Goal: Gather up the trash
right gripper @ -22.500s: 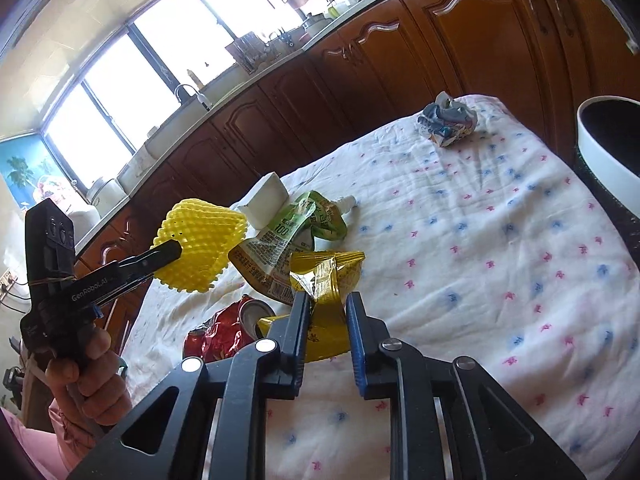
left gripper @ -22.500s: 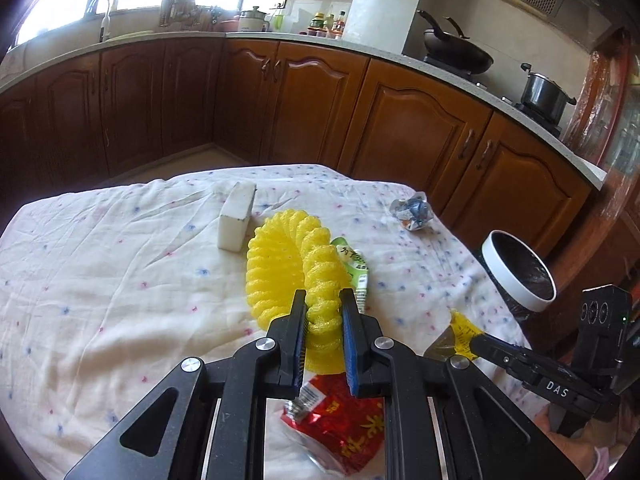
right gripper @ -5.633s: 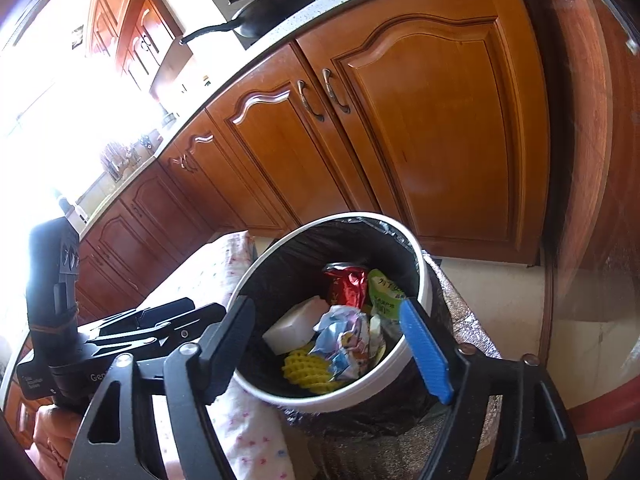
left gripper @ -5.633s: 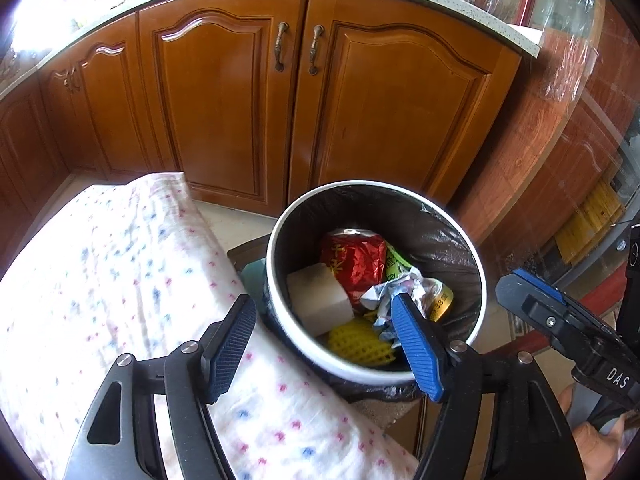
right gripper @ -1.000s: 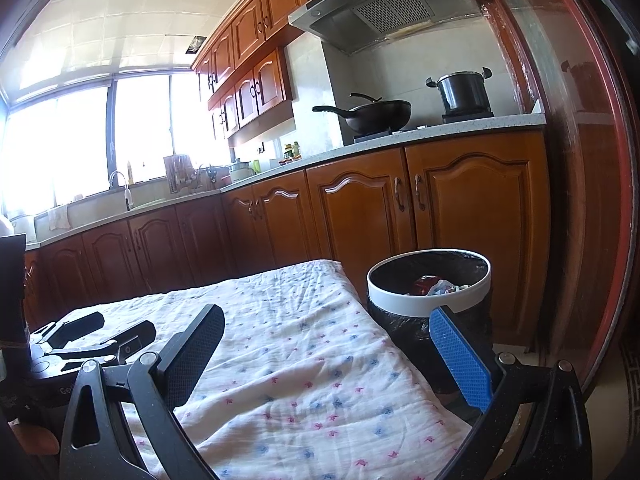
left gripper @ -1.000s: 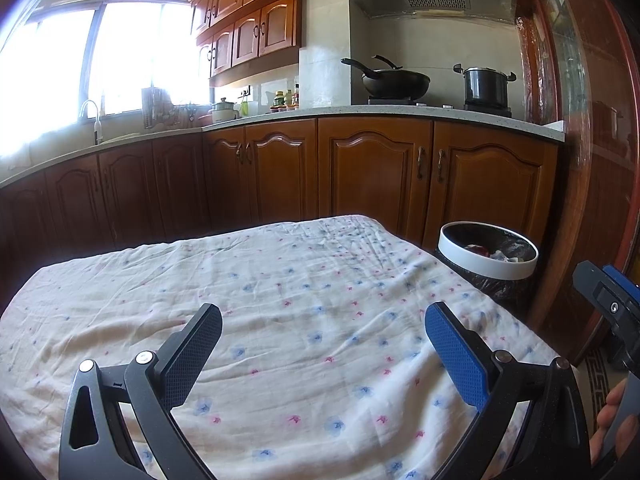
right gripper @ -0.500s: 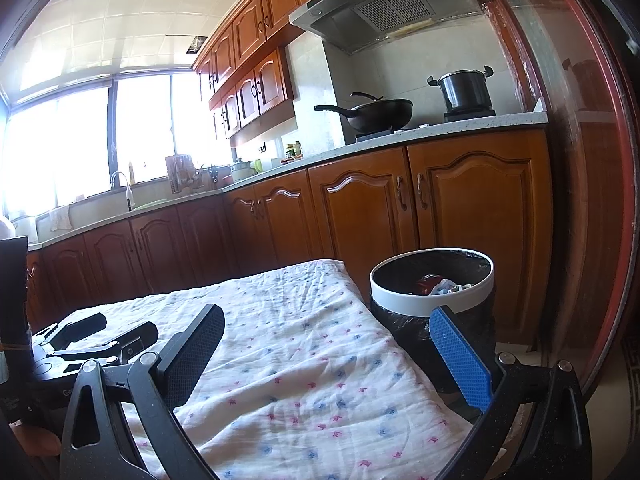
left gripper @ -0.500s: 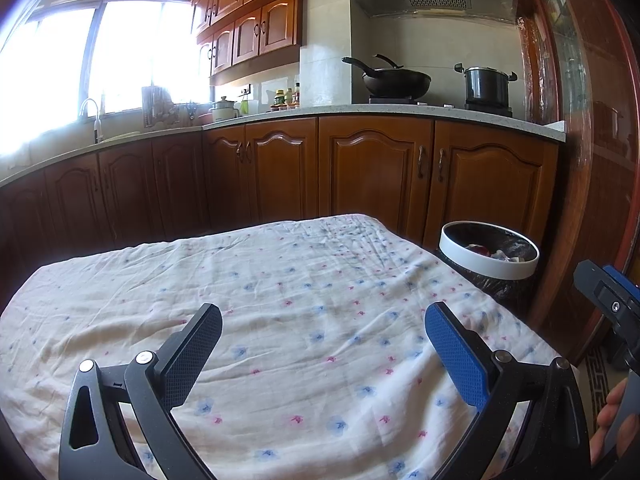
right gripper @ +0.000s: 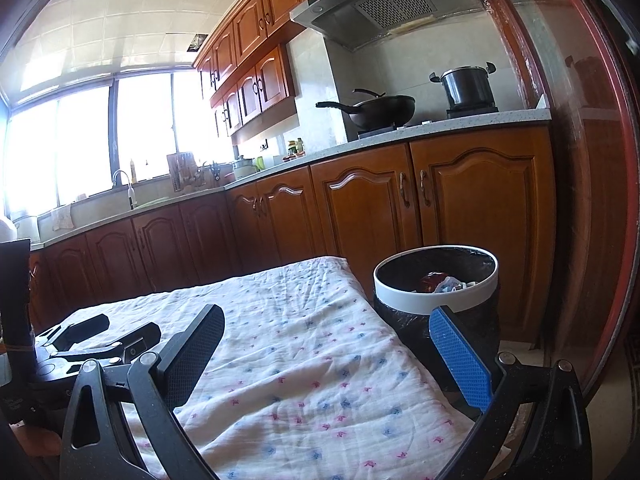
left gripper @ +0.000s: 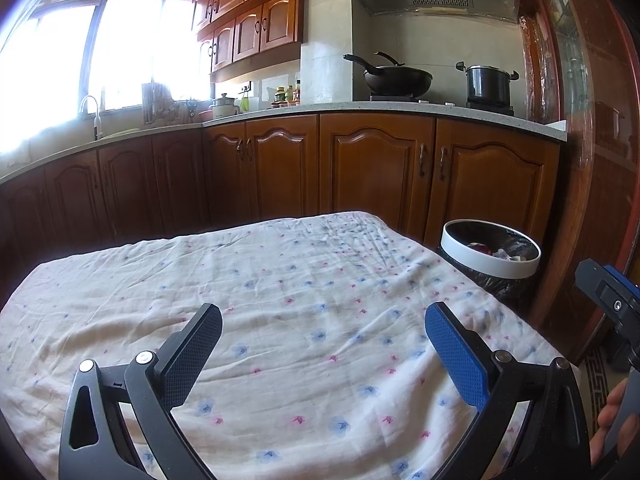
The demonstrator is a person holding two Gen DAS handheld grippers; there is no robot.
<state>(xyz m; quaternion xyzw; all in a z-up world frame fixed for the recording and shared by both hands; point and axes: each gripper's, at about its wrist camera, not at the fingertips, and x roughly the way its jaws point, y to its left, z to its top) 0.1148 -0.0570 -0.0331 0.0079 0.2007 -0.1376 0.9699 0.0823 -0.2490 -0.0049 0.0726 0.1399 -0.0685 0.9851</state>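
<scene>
Beside the cloth-covered table, the trash bin holds wrappers. Left gripper and right gripper hover splayed wide, grasping nothing.

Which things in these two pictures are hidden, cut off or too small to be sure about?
- Trash bin contents: both views show only red and pale scraps; the white rim hides the rest.
- Floral cloth, near edge: left wrist view, covered by the left hand-held gripper.
- Right hand-held gripper: in the left wrist view cut off by the right edge.
- Bottles on the counter: too small to read.
</scene>
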